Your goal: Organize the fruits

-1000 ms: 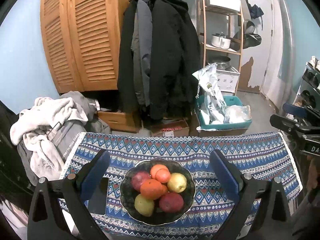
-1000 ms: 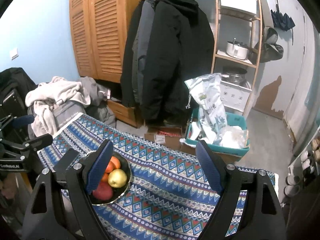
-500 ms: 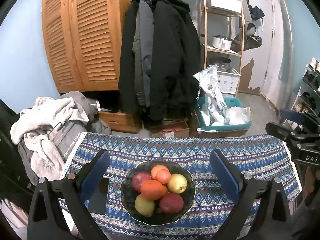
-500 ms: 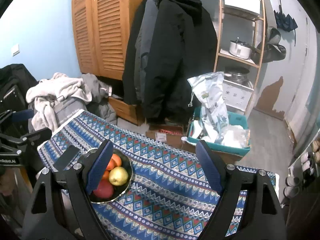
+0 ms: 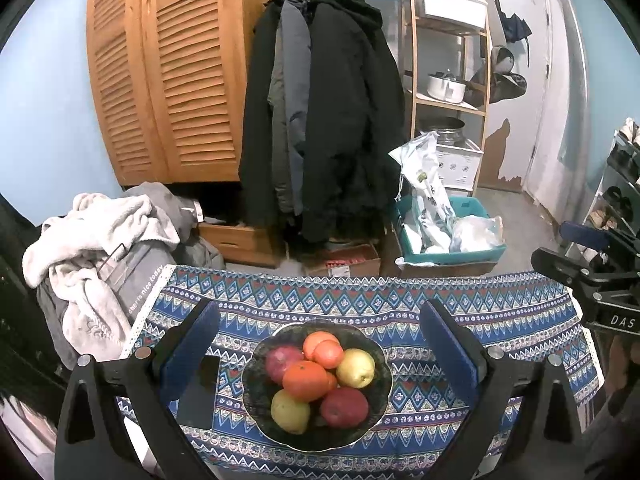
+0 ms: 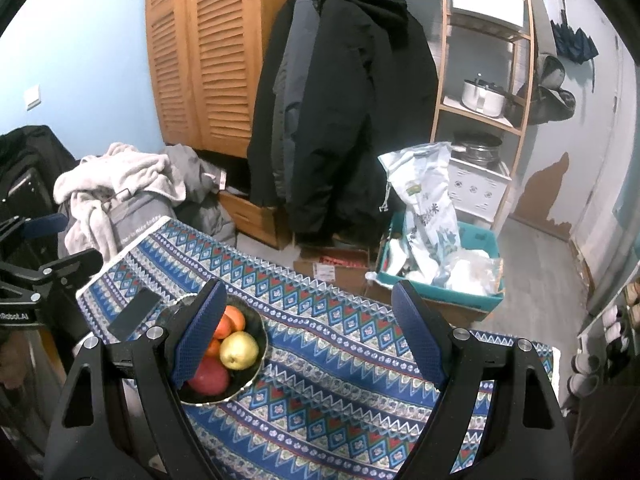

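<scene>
Compared with the earlier frames, nothing differs: both tools stay in place. The left gripper (image 5: 320, 344) hangs spread wide and empty over the bowl (image 5: 376, 396) of fruit (image 5: 306, 380) (apples and oranges, untouched) on the patterned tablecloth (image 5: 500, 316). The right gripper (image 6: 308, 328) is likewise released, holding nothing. Beyond, coats (image 5: 332, 120) hang by the wooden wardrobe (image 5: 168, 72).

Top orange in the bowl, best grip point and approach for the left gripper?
Take the orange across its widest part, coming from above. It sits highest on the pile, so its upper half is exposed, while the red apples and yellow apples crowd its lower sides. The left gripper is open, probably wide enough. Set the fingers front and back, where the gaps look larger.
</scene>
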A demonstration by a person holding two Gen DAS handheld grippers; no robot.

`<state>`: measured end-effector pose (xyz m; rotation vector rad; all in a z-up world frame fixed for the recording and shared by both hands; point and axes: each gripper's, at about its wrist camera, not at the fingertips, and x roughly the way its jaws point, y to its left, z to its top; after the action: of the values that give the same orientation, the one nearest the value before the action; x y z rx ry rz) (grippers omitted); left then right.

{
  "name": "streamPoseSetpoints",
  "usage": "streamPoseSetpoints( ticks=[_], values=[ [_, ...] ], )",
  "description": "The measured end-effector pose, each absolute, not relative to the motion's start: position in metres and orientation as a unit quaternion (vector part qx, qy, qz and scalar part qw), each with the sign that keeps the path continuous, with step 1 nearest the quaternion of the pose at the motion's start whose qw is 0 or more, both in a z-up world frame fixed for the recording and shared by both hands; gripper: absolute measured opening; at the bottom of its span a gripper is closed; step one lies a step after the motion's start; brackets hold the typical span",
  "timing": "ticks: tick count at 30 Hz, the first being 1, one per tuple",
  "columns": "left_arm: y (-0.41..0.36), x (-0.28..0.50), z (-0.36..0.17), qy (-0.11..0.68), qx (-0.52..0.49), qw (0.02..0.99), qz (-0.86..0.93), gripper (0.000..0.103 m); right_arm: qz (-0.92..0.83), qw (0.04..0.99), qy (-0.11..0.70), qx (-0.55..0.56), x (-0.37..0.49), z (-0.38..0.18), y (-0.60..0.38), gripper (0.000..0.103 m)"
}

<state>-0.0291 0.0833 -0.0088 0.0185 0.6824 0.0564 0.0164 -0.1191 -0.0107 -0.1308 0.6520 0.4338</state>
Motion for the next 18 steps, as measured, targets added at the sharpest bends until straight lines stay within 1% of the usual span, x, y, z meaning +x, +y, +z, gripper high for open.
streamPoseSetpoints(
  ticks=[18],
  values=[
    [0.0840,-0.0353,-0.0006,0.317,0.003,0.948,0.040,0.101,0.209,0.924,0.315,-0.064,0.0150,-0.0088,-0.1202,0.083]
  ],
)
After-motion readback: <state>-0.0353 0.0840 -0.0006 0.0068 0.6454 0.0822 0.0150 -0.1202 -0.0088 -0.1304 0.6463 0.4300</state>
